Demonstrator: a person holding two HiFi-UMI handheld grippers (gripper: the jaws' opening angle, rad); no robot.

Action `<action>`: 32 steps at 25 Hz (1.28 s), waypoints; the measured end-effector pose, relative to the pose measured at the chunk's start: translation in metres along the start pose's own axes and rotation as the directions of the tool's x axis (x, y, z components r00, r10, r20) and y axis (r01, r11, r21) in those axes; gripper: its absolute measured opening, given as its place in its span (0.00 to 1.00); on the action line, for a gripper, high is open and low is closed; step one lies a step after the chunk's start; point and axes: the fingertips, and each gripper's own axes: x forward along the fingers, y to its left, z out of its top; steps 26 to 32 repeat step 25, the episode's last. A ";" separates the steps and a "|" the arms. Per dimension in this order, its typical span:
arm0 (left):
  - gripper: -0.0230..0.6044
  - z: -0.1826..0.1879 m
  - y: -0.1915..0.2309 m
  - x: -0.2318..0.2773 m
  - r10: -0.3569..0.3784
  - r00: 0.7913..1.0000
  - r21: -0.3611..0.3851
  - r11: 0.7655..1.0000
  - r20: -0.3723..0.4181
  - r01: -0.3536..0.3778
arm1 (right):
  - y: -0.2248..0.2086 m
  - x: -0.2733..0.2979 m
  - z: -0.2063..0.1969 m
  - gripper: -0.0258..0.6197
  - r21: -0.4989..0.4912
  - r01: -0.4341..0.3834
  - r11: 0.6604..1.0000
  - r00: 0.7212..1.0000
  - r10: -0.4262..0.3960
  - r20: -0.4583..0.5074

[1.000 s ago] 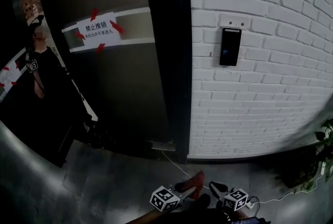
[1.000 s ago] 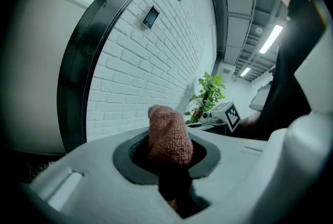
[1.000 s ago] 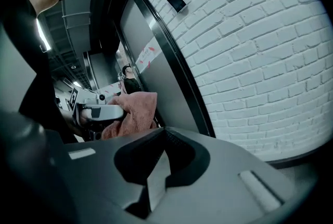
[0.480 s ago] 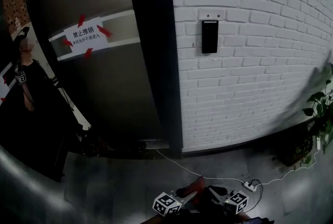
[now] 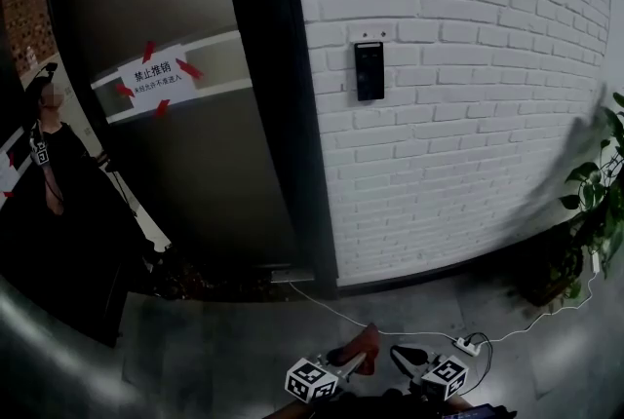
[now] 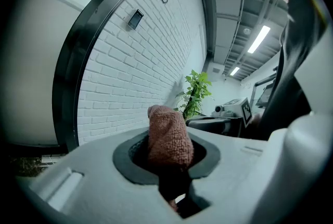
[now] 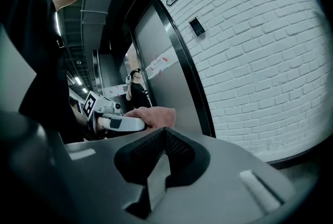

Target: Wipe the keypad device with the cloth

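The keypad device is a small black panel high on the white brick wall, far above both grippers. It also shows small in the left gripper view as the keypad and in the right gripper view as the keypad. My left gripper sits low at the bottom edge, shut on a reddish-brown cloth; the cloth sticks up between its jaws. My right gripper is beside it, jaws together with nothing between them. The cloth shows there too.
A dark door with a taped paper notice and black frame stands left of the wall. A person stands at far left. A power strip with cable lies on the floor. A potted plant is at right.
The head view has swung right: the keypad has shifted left and slightly up in the picture, and the plant has come further in. Both grippers stay low, held as before.
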 end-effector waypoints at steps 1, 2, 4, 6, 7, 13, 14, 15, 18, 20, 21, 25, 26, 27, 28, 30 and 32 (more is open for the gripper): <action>0.16 0.000 -0.005 0.002 -0.003 1.000 0.001 1.000 -0.005 0.003 | 0.000 -0.003 0.000 0.04 -0.002 -0.001 1.000 1.000 0.001 -0.001; 0.16 0.000 -0.010 0.005 -0.008 1.000 0.002 1.000 -0.009 0.008 | 0.000 -0.006 0.000 0.04 -0.003 -0.003 1.000 1.000 0.003 -0.001; 0.16 0.000 -0.018 0.011 -0.021 1.000 0.006 1.000 -0.005 0.021 | 0.000 -0.014 -0.001 0.04 -0.001 -0.006 1.000 1.000 0.006 -0.003; 0.16 -0.002 -0.025 0.016 -0.027 1.000 0.003 1.000 0.002 0.027 | -0.002 -0.021 -0.006 0.04 0.006 -0.008 1.000 1.000 0.008 -0.004; 0.16 -0.002 -0.028 0.018 -0.027 1.000 0.002 1.000 0.004 0.027 | -0.002 -0.024 -0.008 0.04 0.011 -0.011 1.000 1.000 0.011 0.000; 0.16 -0.014 -0.029 0.013 0.000 1.000 0.008 1.000 -0.002 0.001 | 0.003 -0.022 -0.011 0.04 0.008 -0.044 0.999 0.999 0.044 0.015; 0.16 -0.015 -0.028 0.011 0.010 1.000 0.005 1.000 0.000 -0.010 | 0.005 -0.021 -0.012 0.04 0.005 -0.053 0.999 0.999 0.053 0.013; 0.16 -0.016 -0.027 0.008 0.020 1.000 0.001 1.000 0.002 -0.020 | 0.007 -0.020 -0.011 0.04 0.000 -0.061 0.998 0.998 0.061 0.010; 0.16 -0.017 -0.023 0.000 0.040 0.999 -0.005 0.999 0.010 -0.040 | 0.011 -0.016 -0.008 0.04 -0.010 -0.072 0.997 0.997 0.072 0.002; 0.16 -0.017 -0.022 -0.003 0.045 0.999 -0.006 0.999 0.015 -0.045 | 0.012 -0.014 -0.005 0.04 -0.008 -0.068 0.998 0.998 0.068 0.001; 0.16 -0.016 -0.022 -0.003 0.045 0.999 -0.007 0.999 0.017 -0.045 | 0.011 -0.014 -0.005 0.04 -0.007 -0.067 0.998 0.998 0.067 0.004; 0.16 -0.017 -0.024 -0.004 0.038 0.999 -0.006 0.999 0.019 -0.038 | 0.009 -0.013 -0.007 0.04 -0.005 -0.061 0.998 0.998 0.061 0.012; 0.16 -0.017 -0.024 -0.004 0.038 0.999 -0.006 0.999 0.019 -0.038 | 0.009 -0.013 -0.007 0.04 -0.005 -0.061 0.998 0.998 0.061 0.012; 0.16 -0.017 -0.024 -0.004 0.038 0.999 -0.006 0.999 0.019 -0.038 | 0.009 -0.013 -0.007 0.04 -0.005 -0.061 0.998 0.998 0.061 0.012; 0.16 -0.017 -0.024 -0.004 0.038 0.999 -0.006 0.999 0.019 -0.038 | 0.009 -0.013 -0.007 0.04 -0.005 -0.061 0.998 0.998 0.061 0.012; 0.16 -0.017 -0.024 -0.004 0.038 0.999 -0.006 0.999 0.019 -0.038 | 0.009 -0.013 -0.007 0.04 -0.005 -0.061 0.998 0.998 0.061 0.012; 0.16 -0.017 -0.024 -0.004 0.038 0.999 -0.006 0.999 0.019 -0.038 | 0.009 -0.013 -0.007 0.04 -0.005 -0.061 0.998 0.998 0.061 0.012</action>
